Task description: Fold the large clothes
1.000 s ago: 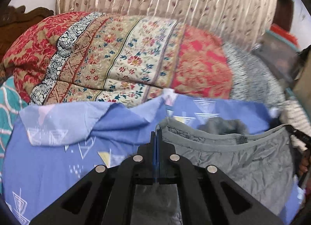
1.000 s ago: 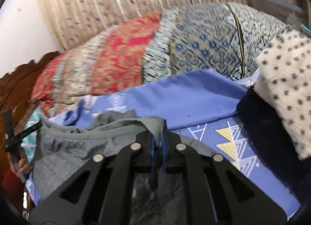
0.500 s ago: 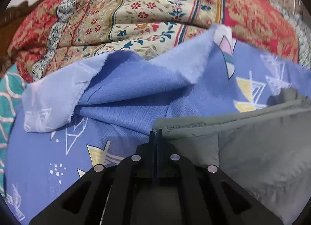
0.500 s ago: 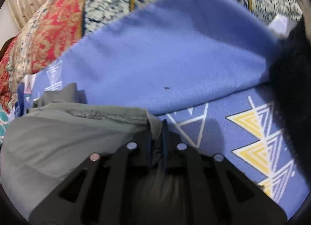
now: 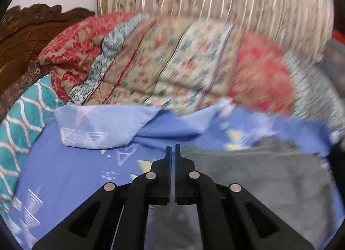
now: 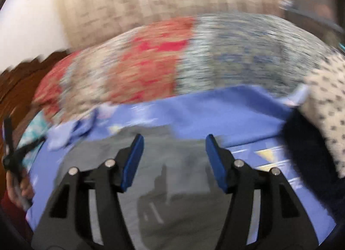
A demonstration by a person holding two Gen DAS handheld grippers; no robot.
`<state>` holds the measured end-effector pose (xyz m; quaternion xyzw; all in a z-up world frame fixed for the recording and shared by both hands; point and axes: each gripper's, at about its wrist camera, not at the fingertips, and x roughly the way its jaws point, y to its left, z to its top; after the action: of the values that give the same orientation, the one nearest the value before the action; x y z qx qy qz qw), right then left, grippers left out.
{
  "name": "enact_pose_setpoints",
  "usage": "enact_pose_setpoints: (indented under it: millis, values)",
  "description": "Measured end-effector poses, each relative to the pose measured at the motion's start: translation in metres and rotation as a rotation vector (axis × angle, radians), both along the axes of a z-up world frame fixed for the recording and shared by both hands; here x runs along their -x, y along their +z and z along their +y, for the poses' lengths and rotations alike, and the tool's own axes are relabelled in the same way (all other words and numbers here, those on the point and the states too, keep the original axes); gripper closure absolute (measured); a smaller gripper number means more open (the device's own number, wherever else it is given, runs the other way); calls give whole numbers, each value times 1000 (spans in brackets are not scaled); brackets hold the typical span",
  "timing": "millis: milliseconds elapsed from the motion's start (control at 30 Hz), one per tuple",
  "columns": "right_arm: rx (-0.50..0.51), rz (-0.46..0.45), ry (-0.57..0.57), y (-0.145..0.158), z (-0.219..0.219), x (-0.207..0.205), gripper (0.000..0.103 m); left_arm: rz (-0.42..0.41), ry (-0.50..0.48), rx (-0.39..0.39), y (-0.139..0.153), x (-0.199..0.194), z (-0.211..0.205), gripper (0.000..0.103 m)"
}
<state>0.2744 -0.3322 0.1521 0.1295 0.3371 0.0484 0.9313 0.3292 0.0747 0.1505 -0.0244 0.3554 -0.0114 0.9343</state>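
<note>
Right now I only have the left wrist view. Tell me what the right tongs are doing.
Observer: The right tongs are opening. Nothing sits between their pads, and the grey garment lies flat beneath them.
Operator: Report what lies to the right of that garment.
Observer: A cream spotted fabric is draped over a dark fabric, on the right side of the blue sheet.
Operator: Now find my left hand.
Observer: The left hand shows at the far left edge of the right wrist view, beside the garment's left end.
</note>
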Motion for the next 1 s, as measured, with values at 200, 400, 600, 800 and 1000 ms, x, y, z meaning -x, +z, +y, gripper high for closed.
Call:
enact_pose_setpoints:
  millis: [200,400,600,800,1000]
  values:
    - [83,148,180,-65,76,-31,46,83,-233,-77,-57,18,-94,79]
    - [-25,195,-63,-104,6,-76,49,183,-173,-189,-119,-30,-108,79]
    - [-74,215,-106,-125,-20,-95,57,209,-172,-186,-138,-54,-119,79]
    - [-121,253,-63,-107,-21,-80,48,226,-200,-278,-135,-41,-125,79]
    - [-246,79,-121,-62,-82,35,22,187,-205,-90,-80,6,-89,79]
